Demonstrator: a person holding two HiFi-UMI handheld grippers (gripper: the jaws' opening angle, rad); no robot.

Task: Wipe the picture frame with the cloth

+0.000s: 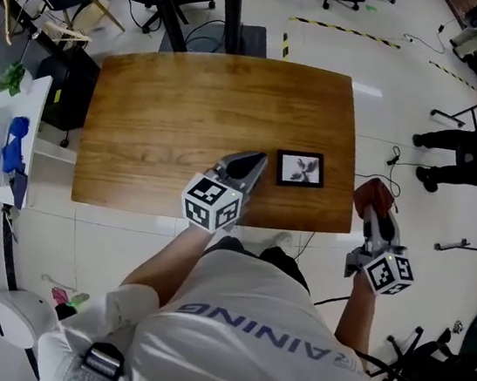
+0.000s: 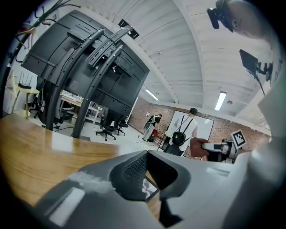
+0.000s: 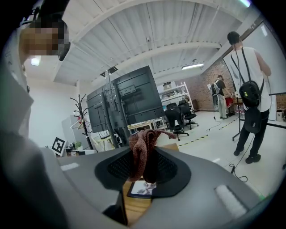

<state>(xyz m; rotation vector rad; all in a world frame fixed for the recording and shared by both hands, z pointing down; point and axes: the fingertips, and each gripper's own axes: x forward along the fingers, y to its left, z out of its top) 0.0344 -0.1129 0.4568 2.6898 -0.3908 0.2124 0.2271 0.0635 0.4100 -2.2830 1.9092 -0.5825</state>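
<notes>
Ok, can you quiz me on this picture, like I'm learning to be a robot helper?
1. Pick one: which gripper holds the cloth? A. the left one. B. the right one. C. neither.
2. True or false: the cloth is touching the picture frame.
3. Missing word: the picture frame lies flat on the wooden ____.

Key
1. B. The right gripper is shut on it. The left gripper is shut with nothing in it.
2. False. The cloth is held off past the table's right edge, apart from the frame.
3. table.
</notes>
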